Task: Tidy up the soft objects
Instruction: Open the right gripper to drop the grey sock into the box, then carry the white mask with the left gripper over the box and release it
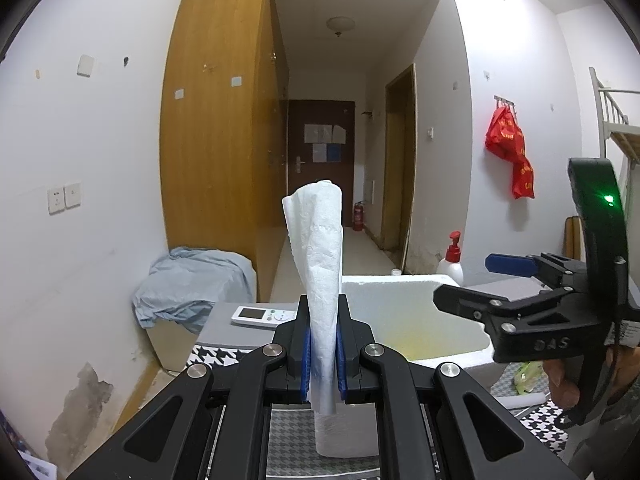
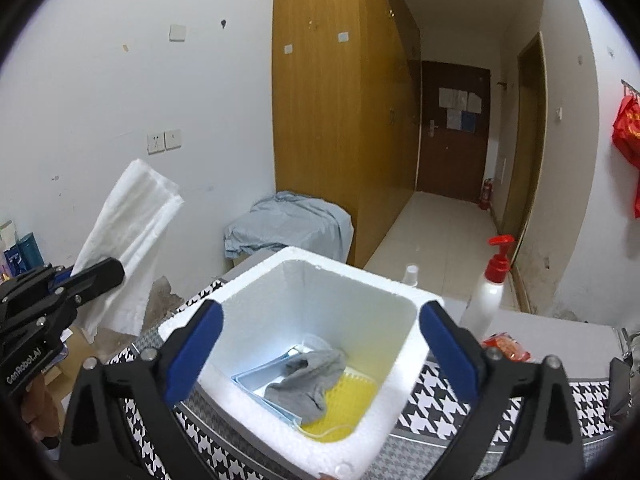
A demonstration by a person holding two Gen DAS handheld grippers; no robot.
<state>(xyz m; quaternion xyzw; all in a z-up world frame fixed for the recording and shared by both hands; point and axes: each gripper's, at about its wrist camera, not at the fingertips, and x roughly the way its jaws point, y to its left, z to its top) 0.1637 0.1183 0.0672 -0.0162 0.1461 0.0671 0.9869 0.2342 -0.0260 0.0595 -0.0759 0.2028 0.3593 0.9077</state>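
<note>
My left gripper (image 1: 323, 344) is shut on a white paper towel (image 1: 318, 264) that stands up between its blue pads, held above the table to the left of the box. The towel also shows in the right wrist view (image 2: 128, 236), hanging from the left gripper (image 2: 100, 276). My right gripper (image 2: 320, 344) is open and empty, its fingers straddling the white foam box (image 2: 256, 292). Inside the box lie a grey sock (image 2: 308, 376), a blue face mask (image 2: 256, 380) and a yellow pad (image 2: 352, 396). The box also shows in the left wrist view (image 1: 392, 296), with the right gripper (image 1: 480, 280) over it.
A houndstooth cloth (image 2: 448, 396) covers the table. A white pump bottle with a red top (image 2: 492, 280) and a red snack packet (image 2: 506, 344) stand right of the box. A white remote (image 1: 262, 314) lies behind. A blue cloth covers a bin (image 2: 288, 228) by the wardrobe.
</note>
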